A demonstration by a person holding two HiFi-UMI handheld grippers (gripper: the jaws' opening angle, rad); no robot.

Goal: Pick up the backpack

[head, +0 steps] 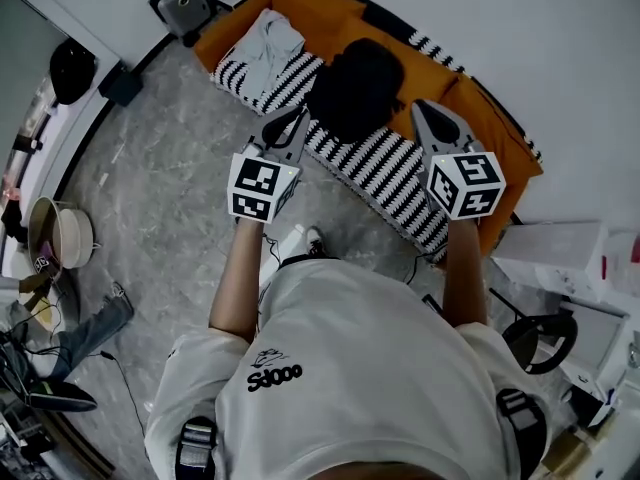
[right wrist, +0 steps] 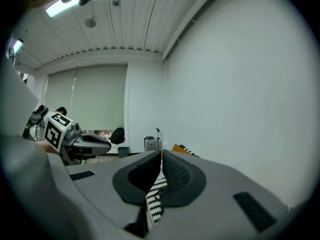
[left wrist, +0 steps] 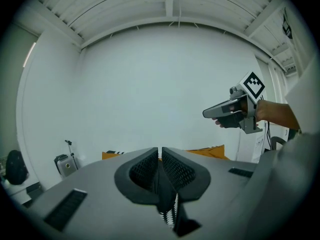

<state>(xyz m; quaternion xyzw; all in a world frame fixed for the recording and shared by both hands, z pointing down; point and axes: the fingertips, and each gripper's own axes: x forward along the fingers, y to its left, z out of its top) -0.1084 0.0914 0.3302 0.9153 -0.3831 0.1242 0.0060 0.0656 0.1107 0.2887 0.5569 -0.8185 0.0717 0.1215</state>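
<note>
A black backpack [head: 355, 88] lies on an orange sofa [head: 300, 3] covered by a black-and-white striped blanket [head: 385, 173]. In the head view my two grippers are held out level, one on each side of the backpack and short of it. The left gripper [head: 296, 119] points at the backpack's left edge and its jaws are together with nothing between them. My right gripper [head: 423, 107] points past the backpack's right edge, shut and empty too. In the left gripper view the shut jaws [left wrist: 160, 152] hide the backpack; the right gripper [left wrist: 231, 111] floats at the right.
A pale garment [head: 268, 48] lies on the sofa's left end. A grey suitcase [head: 182, 6] stands by the wall beyond it. Basins [head: 62, 236] and jeans [head: 95, 330] sit on the floor at left. White boxes [head: 560, 248] and a black stool [head: 540, 340] stand at right.
</note>
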